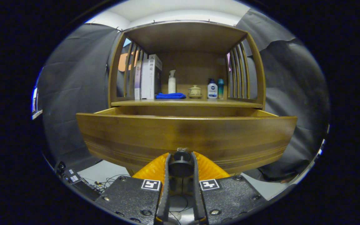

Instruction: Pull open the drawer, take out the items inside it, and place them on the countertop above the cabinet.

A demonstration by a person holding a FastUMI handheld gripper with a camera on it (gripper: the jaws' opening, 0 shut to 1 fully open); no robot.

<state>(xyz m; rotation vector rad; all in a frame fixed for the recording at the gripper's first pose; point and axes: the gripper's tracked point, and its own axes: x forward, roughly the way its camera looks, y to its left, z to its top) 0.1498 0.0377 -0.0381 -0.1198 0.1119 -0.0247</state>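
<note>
Gripping the round dark knob of the drawer, the gripper has its two fingers pressed on the knob's sides. The wooden drawer stands pulled out from the cabinet, directly ahead of the fingers. What lies inside the drawer cannot be seen. On the countertop above the drawer stand books, a blue cloth, a white spray bottle, a small lidded pot and two more bottles.
</note>
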